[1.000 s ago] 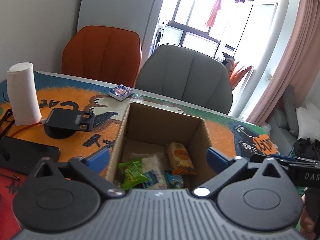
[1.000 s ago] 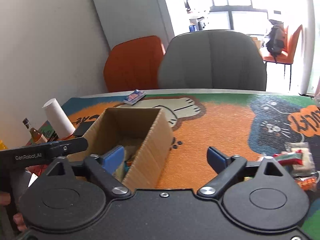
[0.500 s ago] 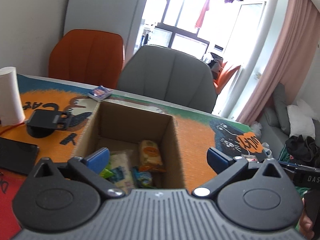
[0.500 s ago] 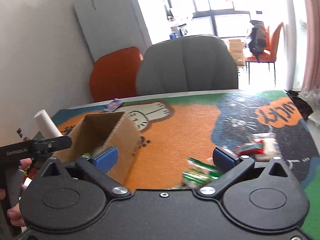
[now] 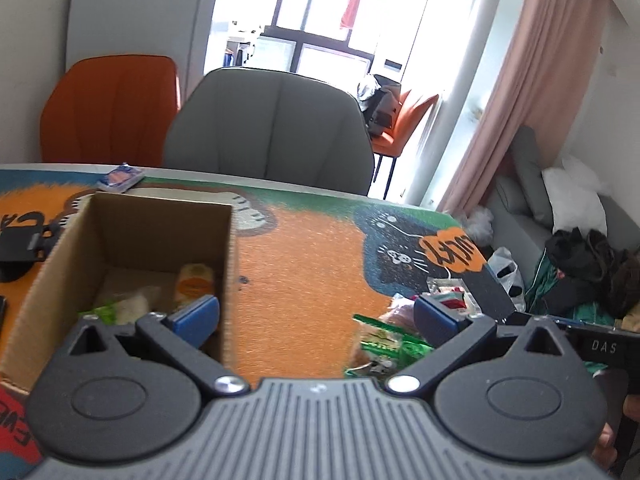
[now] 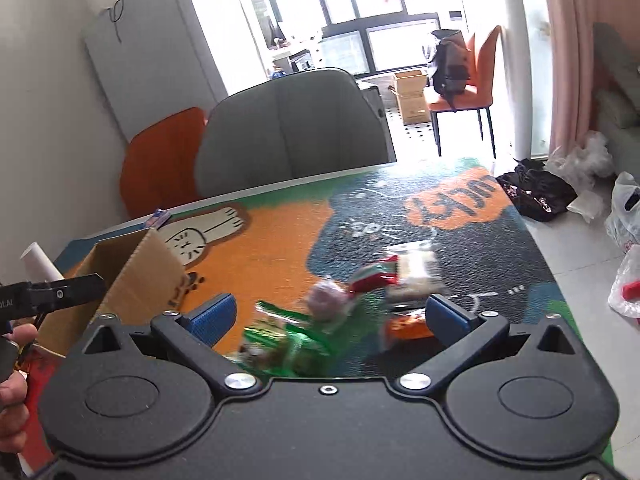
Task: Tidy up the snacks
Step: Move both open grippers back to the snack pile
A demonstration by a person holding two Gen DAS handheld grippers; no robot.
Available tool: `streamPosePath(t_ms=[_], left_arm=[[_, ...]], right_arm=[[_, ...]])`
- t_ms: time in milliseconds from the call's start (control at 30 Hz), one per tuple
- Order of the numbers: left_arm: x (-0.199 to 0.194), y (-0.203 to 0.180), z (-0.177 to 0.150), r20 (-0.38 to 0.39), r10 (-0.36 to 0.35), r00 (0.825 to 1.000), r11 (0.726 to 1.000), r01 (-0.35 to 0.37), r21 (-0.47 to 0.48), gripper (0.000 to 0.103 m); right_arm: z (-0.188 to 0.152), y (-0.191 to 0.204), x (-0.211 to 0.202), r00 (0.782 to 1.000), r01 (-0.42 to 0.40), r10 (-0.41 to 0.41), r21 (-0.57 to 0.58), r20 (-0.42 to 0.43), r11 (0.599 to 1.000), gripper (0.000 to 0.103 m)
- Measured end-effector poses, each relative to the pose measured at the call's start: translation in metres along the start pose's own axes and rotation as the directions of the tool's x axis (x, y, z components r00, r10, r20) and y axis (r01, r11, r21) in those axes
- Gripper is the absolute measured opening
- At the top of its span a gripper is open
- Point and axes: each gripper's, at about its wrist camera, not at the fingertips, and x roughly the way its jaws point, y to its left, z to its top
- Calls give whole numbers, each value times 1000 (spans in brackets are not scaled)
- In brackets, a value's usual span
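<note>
An open cardboard box (image 5: 132, 240) stands on the cat-print mat and holds several snack packets, among them a yellow one (image 5: 192, 284) and a green one (image 5: 98, 312). The box also shows in the right wrist view (image 6: 132, 276). A pile of loose snacks lies to its right: a green packet (image 6: 280, 336), a red-and-green packet (image 6: 372, 276), a white packet (image 6: 416, 268) and an orange one (image 6: 408, 326). The green packet also shows in the left wrist view (image 5: 380, 340). My left gripper (image 5: 316, 316) is open and empty beside the box. My right gripper (image 6: 328, 314) is open and empty over the pile.
A small blue packet (image 5: 120, 176) lies at the table's far edge. A black phone stand (image 5: 24, 244) and a paper roll (image 6: 38, 260) are left of the box. A grey chair (image 5: 268, 128) and an orange chair (image 5: 108, 108) stand behind the table.
Both grippers have swung to the right, away from the box and toward the loose snack pile. Both stay open and empty.
</note>
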Motion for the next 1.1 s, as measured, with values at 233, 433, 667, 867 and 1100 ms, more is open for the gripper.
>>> streamPosePath(t_ms=[233, 433, 667, 867, 1100], left_arm=[[18, -22, -4, -12, -29, 999, 999, 30, 21, 102], [41, -37, -11, -36, -56, 998, 998, 57, 34, 92], [74, -38, -21, -111, -50, 993, 998, 53, 26, 75], [100, -37, -31, -168, -40, 985, 999, 45, 26, 68], [125, -44, -42, -229, -29, 973, 998, 43, 55, 69]], right_arm=[[-5, -27, 5, 1000, 18, -18, 15, -18, 1000, 103], [-8, -45, 15, 999, 22, -20, 32, -48, 999, 96], [-10, -57, 34, 997, 29, -25, 46, -80, 999, 92], [-12, -58, 49, 994, 38, -33, 46, -103, 998, 91], [-15, -60, 61, 991, 47, -41, 44, -125, 998, 91]])
